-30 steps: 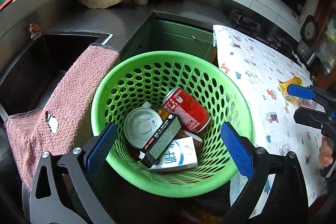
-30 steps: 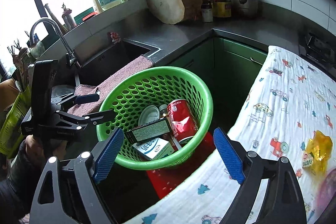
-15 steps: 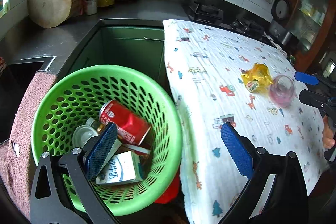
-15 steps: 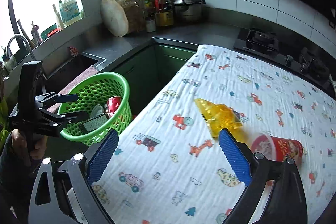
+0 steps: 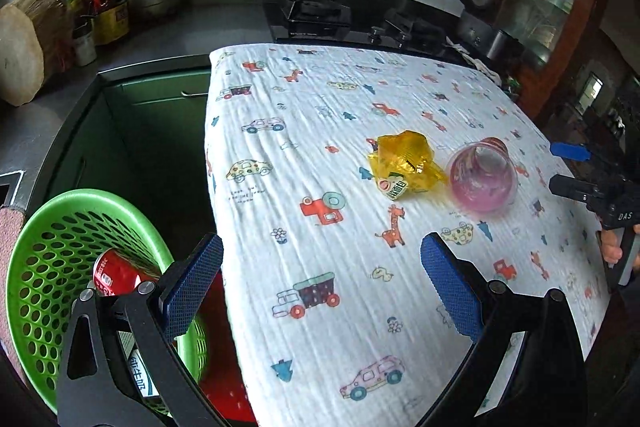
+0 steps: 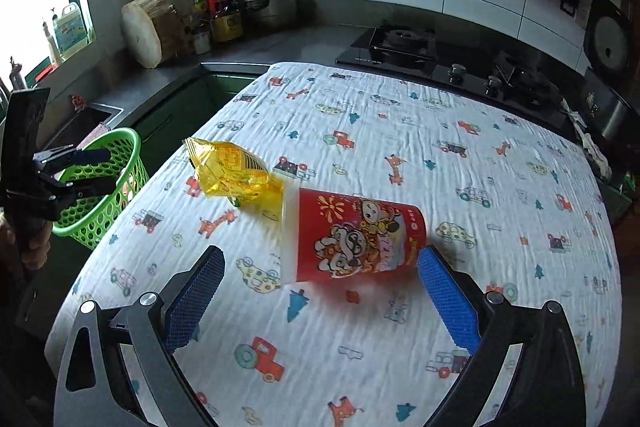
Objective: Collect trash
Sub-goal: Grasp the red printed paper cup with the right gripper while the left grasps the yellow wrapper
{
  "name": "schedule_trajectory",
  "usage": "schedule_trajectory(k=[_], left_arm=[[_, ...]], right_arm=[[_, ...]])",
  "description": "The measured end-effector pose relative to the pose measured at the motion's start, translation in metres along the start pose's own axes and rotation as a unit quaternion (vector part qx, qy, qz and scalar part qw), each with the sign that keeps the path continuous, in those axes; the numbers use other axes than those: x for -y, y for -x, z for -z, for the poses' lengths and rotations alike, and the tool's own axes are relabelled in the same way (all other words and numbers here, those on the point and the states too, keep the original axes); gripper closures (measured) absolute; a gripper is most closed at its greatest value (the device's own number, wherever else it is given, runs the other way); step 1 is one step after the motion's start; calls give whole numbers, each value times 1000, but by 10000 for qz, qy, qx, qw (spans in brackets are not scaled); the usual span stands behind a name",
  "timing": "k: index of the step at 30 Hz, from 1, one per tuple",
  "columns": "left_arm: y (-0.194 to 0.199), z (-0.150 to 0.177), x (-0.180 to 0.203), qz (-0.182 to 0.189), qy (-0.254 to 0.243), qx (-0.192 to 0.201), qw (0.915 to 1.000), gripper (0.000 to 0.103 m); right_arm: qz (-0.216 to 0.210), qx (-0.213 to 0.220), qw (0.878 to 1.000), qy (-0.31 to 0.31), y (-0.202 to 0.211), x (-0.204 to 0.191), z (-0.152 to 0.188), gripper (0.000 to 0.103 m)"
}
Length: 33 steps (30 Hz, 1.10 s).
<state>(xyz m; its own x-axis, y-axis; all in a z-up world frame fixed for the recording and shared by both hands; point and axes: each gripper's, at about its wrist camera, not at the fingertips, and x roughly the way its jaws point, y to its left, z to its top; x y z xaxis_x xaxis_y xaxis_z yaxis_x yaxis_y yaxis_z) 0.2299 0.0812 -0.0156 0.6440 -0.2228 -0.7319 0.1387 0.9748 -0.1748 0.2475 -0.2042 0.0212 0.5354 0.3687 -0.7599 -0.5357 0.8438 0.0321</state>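
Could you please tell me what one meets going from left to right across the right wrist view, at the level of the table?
left gripper → green basket → yellow wrapper → red paper cup, lying on its side on the patterned tablecloth.

Right tool (image 6: 318,297) spread, cloth bare between — cup (image 6: 352,235) just ahead.

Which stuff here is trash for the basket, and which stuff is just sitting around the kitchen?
For the job:
- yellow wrapper
- red paper cup, on its side
- green basket, with a red can inside

Just lying about:
- wooden chopping block
- oil bottles
- steel pot
- gas stove
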Motion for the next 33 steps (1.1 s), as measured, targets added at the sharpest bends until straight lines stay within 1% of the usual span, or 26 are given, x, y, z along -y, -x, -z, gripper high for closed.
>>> schedule_trajectory(k=[5,10,12,17,20,22,26,30,32,33], left_arm=[[-16,-8,11,66,-58,-82,9999,5],[-30,-15,21,138,-117,-151,9997,5],[-34,-19,24,155,-165,-157,9996,5],[-43,-27,26,211,-261,-170,9993,5],[-51,-30,26,269,-284,-238,9990,5],[-56,-32,26,283,-339,-260,9987,5],[-63,-34,28,397,-404,-308,9979,5],[-67,-34,30,383,-460,-329,9977,5],[-70,-34,28,388,-425,-345,9977,5],[-70,-35,27,383,-406,-347,9978,5]], right_arm=[[25,-364,9964,771,-9,5,11,9],[-38,-629,9873,1457,-24,11,12,9],[14,-738,9807,1808,-32,11,10,9],[-89,-1000,9605,2596,-52,8,3,9],[-106,-1042,9461,3063,-64,2,-2,9],[-166,-1095,9376,3296,-71,-2,-5,9],[-155,-1197,9179,3781,-87,-11,-8,9],[-276,-1240,9037,4090,-99,-22,-6,9],[-271,-1232,9009,4152,-105,-26,-7,7],[-279,-1215,9023,4128,-107,-27,-7,7]])
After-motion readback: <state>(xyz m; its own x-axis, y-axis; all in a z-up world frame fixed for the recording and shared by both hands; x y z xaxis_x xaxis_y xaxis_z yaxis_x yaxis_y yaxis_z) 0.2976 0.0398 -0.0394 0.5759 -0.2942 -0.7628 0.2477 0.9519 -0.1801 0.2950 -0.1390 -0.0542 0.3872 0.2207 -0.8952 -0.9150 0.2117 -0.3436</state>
